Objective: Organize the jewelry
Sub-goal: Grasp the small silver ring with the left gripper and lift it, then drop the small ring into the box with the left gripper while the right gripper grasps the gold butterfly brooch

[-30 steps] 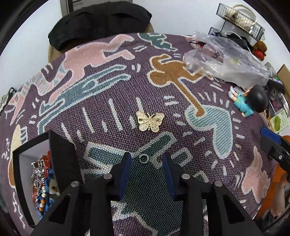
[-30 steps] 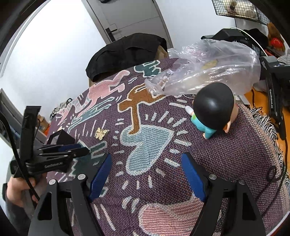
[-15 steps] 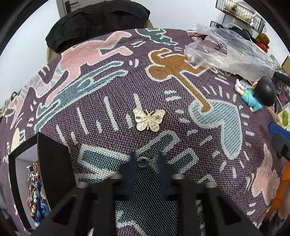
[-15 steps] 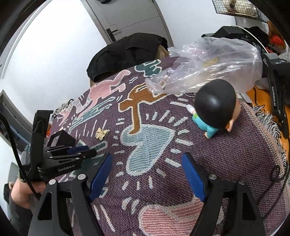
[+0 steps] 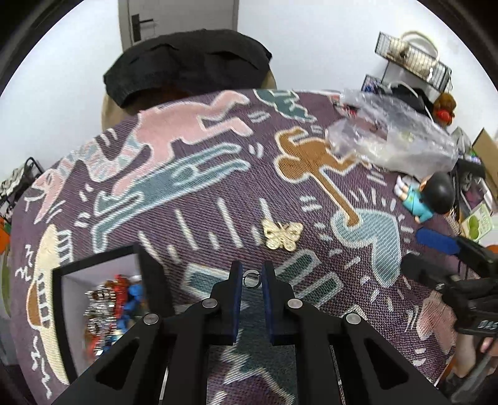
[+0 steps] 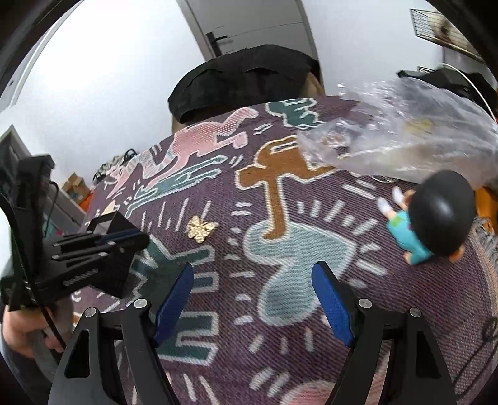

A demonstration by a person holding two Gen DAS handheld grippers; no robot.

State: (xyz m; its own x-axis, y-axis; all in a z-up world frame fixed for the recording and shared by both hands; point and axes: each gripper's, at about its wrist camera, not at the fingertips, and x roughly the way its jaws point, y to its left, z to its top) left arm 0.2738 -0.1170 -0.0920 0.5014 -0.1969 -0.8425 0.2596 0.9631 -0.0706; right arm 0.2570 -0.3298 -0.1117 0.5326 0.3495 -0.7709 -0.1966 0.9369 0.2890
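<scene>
Left gripper [image 5: 251,277] clamped on small silver ring [image 5: 251,278], at 6 o'clock from gold butterfly brooch [image 5: 282,234] on patterned cloth [image 5: 193,174]. Right gripper [image 6: 252,299] spread wide, holding nothing.

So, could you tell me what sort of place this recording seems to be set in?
Probably a lived-in room at home rather than a lab: a table under a patterned woven throw, a door behind a chair draped with a black garment, and a toy figure beside a wire shelf of oddments.
</scene>
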